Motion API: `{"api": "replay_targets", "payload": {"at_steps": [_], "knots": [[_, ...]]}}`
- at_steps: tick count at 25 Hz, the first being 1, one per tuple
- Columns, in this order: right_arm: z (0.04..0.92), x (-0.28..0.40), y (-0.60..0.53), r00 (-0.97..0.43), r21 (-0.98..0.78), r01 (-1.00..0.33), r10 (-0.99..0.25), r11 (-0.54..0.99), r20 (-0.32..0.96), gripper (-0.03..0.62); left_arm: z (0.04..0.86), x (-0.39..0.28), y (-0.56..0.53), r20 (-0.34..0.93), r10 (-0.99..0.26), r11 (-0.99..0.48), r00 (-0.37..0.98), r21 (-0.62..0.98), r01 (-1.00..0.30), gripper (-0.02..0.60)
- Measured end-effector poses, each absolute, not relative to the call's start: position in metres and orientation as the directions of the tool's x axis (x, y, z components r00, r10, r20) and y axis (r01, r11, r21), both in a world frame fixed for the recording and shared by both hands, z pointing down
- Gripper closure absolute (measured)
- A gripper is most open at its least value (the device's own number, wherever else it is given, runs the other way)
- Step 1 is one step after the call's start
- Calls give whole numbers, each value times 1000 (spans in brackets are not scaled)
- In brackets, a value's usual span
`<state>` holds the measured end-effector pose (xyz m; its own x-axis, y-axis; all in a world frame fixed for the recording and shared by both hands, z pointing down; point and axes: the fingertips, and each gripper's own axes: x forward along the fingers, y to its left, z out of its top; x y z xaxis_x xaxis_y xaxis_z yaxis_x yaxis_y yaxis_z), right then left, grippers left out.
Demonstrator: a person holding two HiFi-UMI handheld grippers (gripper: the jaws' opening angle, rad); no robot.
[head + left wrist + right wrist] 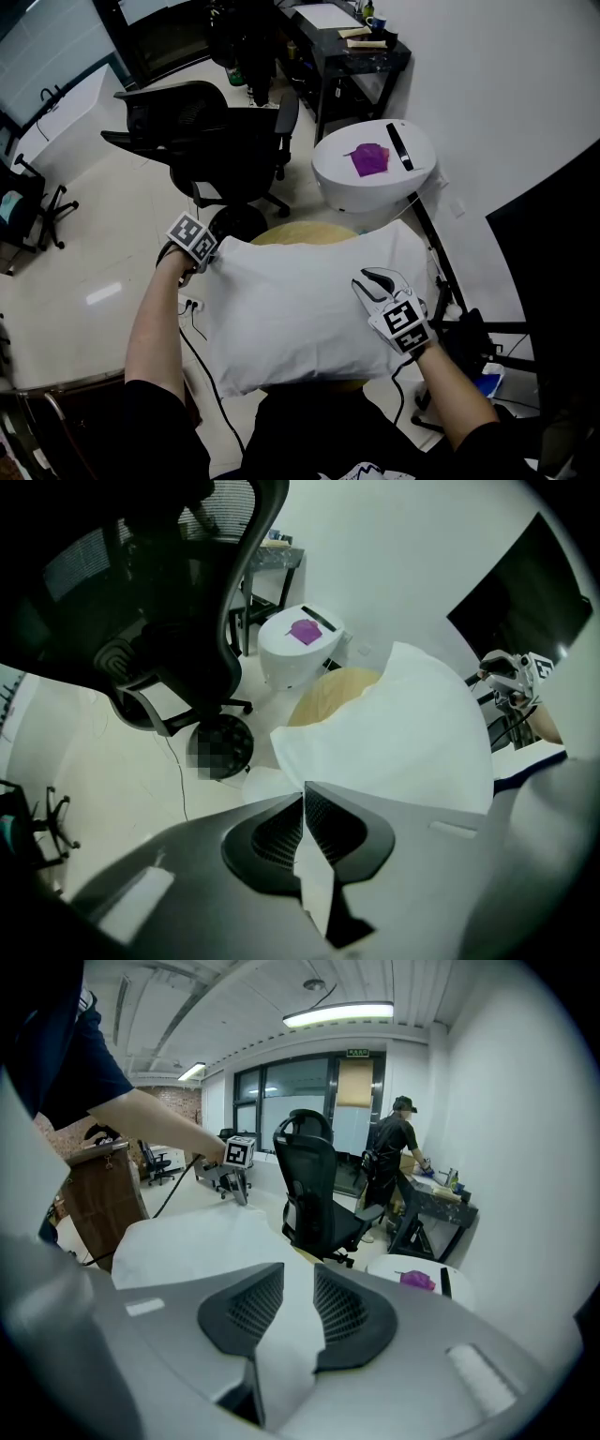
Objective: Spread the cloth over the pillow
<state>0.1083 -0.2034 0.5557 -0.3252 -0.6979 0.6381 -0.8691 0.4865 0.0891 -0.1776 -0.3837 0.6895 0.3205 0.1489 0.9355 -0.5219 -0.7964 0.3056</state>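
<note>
The white cloth [300,319] hangs stretched between both grippers, its long axis running left to right over the yellowish pillow [305,233], of which only the far edge shows bare. The left gripper [200,265] is pinched tight on the cloth's far-left corner, and the right gripper [373,281] clamps a fold at its right edge. The uncovered strip lies beyond both, so the cloth probably needs carrying away from the person.

One head camera above, two close behind the jaws.
The head view looks steeply down on the white cloth [300,319]. The left gripper view faces across it to the right gripper [492,667]; the right gripper view faces back to the left gripper [239,1190]. All three share the white cloth, black office chair [220,131] and round white worktop [375,183].
</note>
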Motion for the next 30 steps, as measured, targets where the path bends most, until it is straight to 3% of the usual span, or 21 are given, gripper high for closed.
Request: {"api": "replay_targets", "payload": {"at_steps": [10,19,25,30], "knots": [[576,103,-194,-333,63,-867,-668,495,666,480,723,-174,-355,929,193,-780,316,340,-525,580],[540,96,-200,-360,88,-856,-708,510,608,480,696,-191,-376,909,32,-730,415,305,-611,462],[528,92,-195,-389,91,-840,-711,535,586,480,683,-237,-375,935,-87,-708,343,184,-682,462],[521,90,-191,-415,96,-822,-706,562,574,480,680,-252,-342,916,-89,-659,391,240,-712,462]]}}
